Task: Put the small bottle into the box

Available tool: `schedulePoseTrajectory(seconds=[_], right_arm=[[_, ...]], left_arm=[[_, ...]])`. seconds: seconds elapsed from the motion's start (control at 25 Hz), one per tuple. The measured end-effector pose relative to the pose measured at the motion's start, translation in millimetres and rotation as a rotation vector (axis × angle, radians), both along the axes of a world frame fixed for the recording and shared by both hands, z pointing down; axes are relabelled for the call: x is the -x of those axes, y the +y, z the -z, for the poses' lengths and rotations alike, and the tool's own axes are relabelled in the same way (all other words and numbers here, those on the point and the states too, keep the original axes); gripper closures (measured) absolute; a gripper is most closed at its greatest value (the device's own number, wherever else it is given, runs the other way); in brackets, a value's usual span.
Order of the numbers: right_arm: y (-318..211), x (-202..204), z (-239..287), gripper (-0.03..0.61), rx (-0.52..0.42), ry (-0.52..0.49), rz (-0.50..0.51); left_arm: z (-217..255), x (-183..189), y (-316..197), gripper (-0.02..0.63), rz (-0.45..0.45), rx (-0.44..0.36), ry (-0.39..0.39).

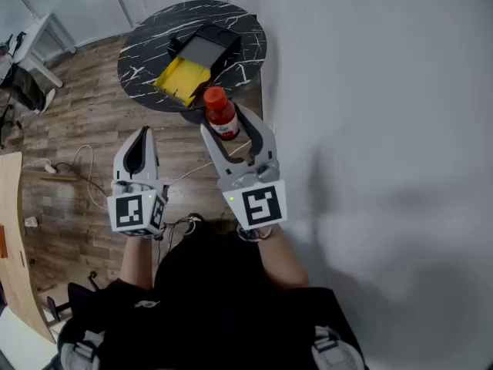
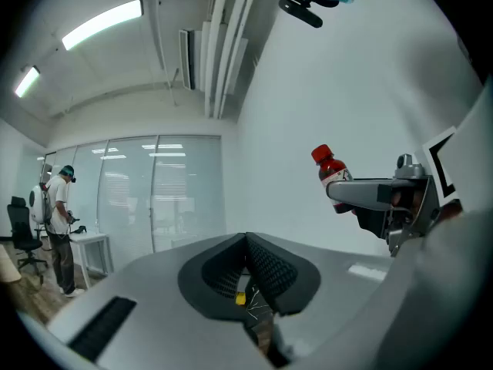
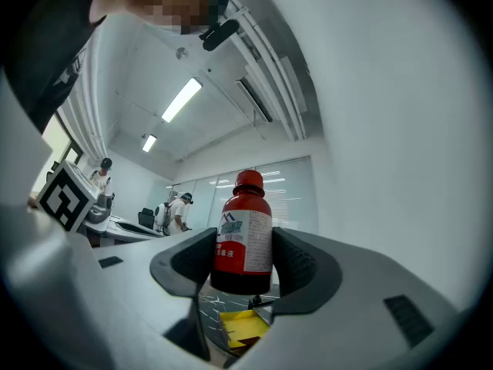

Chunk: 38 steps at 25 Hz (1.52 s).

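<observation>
Looking along our right gripper (image 3: 245, 262), we see its pads clamping the small bottle (image 3: 243, 230) upright. Only the head view shows the box (image 1: 202, 52) mid-tabletop (image 1: 139, 64), with the bottle by the near edge. Our left gripper (image 2: 248, 264) is closed and empty.

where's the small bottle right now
The small bottle sits mid head view, clamped in the right gripper, just short of the box on the round table.
</observation>
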State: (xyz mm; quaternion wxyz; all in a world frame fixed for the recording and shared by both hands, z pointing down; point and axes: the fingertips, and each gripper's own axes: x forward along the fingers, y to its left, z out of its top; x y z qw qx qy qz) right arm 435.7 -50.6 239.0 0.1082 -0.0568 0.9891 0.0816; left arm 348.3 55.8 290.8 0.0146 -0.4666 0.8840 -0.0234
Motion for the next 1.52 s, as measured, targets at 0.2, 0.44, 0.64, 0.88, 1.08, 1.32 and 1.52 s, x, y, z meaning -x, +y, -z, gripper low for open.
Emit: schedulePoseTrajectory(seconds=[0.2, 0.44, 0.64, 0.88, 1.08, 1.32, 1.52], right_arm=[[13.1, 3.8, 3.1, 0.37, -0.007, 0.009, 0.002], [26.4, 26.7, 3.7, 0.37, 0.026, -0.001, 0.012], [51.2, 51.4, 3.8, 0.37, 0.011, 0.003, 0.024], [90.5, 93.7, 1.9, 0.37, 0.0, 0.008, 0.06], [124.0, 131.4, -5.1, 0.37, 0.001, 0.015, 0.115], [146.8, 172.5, -7.5, 0.37, -0.01, 0.043, 0.178], [145.9, 221.6, -15.0, 0.37, 0.003, 0.043, 0.225]], left_arm=[[-0.3, 5.9, 15.5, 0.614, 0.012, 0.001, 0.019], [-1.8, 24.1, 32.7, 0.614, 0.017, -0.003, 0.025], [-5.1, 46.9, 64.0, 0.614, 0.038, -0.004, 0.033], [-7.2, 88.4, 118.4, 0.614, 0.082, 0.009, 0.025], [-20.0, 122.7, 160.2, 0.614, 0.126, 0.032, 0.042], [-30.6, 148.0, 180.6, 0.614, 0.148, 0.038, 0.084], [-32.9, 189.6, 179.3, 0.614, 0.173, 0.044, 0.081]])
